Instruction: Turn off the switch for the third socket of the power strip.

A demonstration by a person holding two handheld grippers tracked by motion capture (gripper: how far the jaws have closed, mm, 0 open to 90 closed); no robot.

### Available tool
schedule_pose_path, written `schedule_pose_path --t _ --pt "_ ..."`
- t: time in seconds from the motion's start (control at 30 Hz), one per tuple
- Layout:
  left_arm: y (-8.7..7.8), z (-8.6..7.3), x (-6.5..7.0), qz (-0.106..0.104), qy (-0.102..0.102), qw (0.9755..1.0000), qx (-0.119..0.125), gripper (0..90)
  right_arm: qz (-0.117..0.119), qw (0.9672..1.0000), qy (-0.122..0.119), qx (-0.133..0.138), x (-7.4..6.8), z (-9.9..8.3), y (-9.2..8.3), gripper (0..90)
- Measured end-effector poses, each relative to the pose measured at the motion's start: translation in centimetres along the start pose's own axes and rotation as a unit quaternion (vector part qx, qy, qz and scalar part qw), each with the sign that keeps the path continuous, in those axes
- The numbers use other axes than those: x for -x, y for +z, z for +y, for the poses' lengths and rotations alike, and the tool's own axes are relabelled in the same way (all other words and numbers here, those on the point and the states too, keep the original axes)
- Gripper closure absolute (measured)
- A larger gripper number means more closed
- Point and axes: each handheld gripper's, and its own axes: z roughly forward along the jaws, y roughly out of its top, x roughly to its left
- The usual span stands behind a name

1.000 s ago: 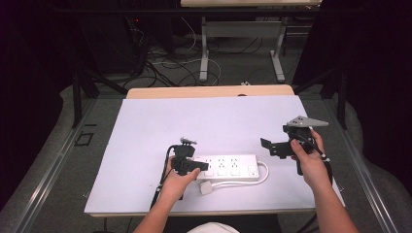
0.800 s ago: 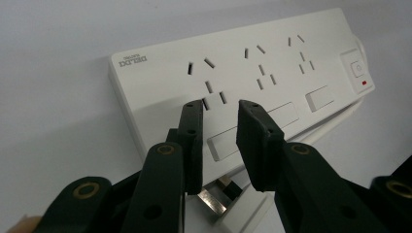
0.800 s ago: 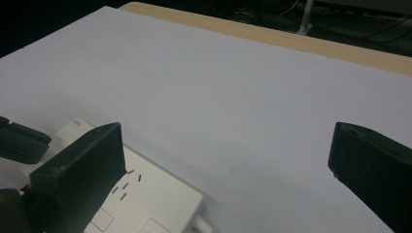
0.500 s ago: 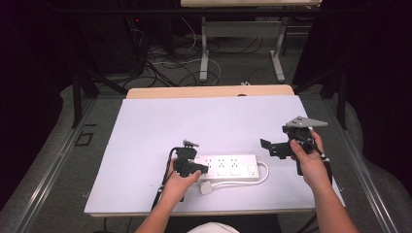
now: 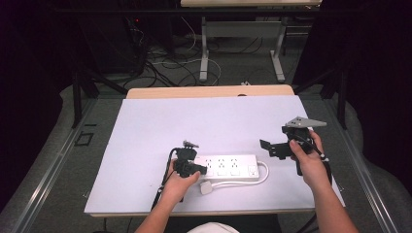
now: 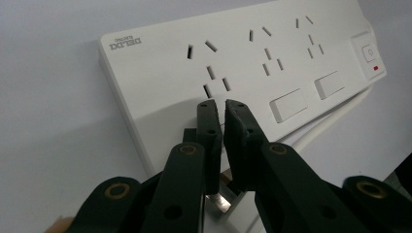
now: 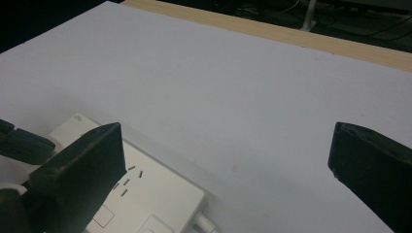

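Two claws are over the desk, one in each hand. The left claw [image 6: 221,104] has its jaws almost together, with only a thin gap between the tips. The tips sit right at the near edge of the power strip [image 6: 252,68], below the first group of plug holes. Nothing can be seen pinched between them. From above, the left claw [image 5: 190,166] is at the left end of the power strip [image 5: 228,166], and the left hand [image 5: 177,182] holds it from behind.

The right claw [image 7: 226,160] has its jaws wide apart, and nothing is between them. It hangs above the white desk [image 7: 218,82], with the power strip [image 7: 145,199] low and to the left in its view. From above, the right claw [image 5: 274,148] is off to the right of the strip, not touching it. The right hand [image 5: 308,158] holds it up.

The power strip lies flat on the desk [image 5: 209,121], near the front edge. It has three groups of plug holes and a switch [image 6: 369,52] with a small red light at its far end. Its white cord [image 5: 250,180] loops from the right end back along the front to a white plug [image 5: 206,187] lying on the desk just beside the left hand.
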Motion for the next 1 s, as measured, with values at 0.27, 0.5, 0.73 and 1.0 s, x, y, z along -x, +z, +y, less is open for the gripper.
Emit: schedule_pose_path --t 0.27,0.5,0.73,1.0 --pt "-0.05 0.03 -0.04 -0.001 0.001 1.0 -0.004 85.0 -0.001 1.0 0.0 -0.001 -0.05 -0.01 0.02 0.0" --pt "-0.04 0.03 -0.07 -0.001 0.004 1.0 -0.005 85.1 -0.001 1.0 -0.002 0.0 -0.03 -0.06 0.12 0.0" --pt "0.0 0.0 0.0 0.001 0.009 1.0 -0.002 85.6 -0.001 1.0 -0.003 -0.003 -0.07 -0.09 0.16 0.0" --pt "0.06 -0.06 0.41 0.027 0.023 0.9994 0.0 90.0 -0.002 1.0 -0.003 -0.005 -0.07 -0.13 0.24 0.0"
